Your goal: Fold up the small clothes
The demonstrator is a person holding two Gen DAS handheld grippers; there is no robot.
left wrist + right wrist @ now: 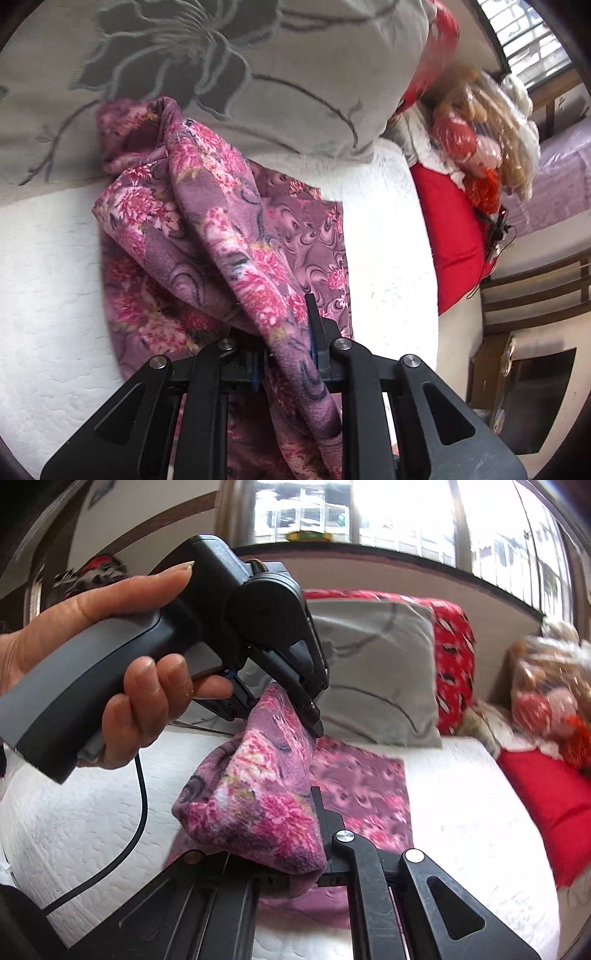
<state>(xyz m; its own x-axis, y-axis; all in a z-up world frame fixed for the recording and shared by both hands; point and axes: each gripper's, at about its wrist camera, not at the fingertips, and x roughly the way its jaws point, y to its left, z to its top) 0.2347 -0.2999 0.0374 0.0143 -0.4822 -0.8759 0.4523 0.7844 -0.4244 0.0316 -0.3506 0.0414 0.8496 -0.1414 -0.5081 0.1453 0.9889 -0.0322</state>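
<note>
A pink and purple floral fleece garment (207,221) is lifted off the white bed (48,277), its lower part lying flat (310,236). My left gripper (291,328) is shut on a fold of it; only the right finger (312,317) shows, cloth hides the other. In the right wrist view the garment (258,786) hangs bunched between both grippers. My right gripper (304,834) is shut on its near edge. A person's hand (110,657) holds the left gripper (284,716), which is clamped on the far upper edge.
A grey flowered pillow (376,672) leans at the head of the bed (461,812). A red cushion (554,801) and plastic-wrapped plush toys (546,701) sit at the right. A black cable (140,801) trails over the quilt. A window (406,517) runs behind.
</note>
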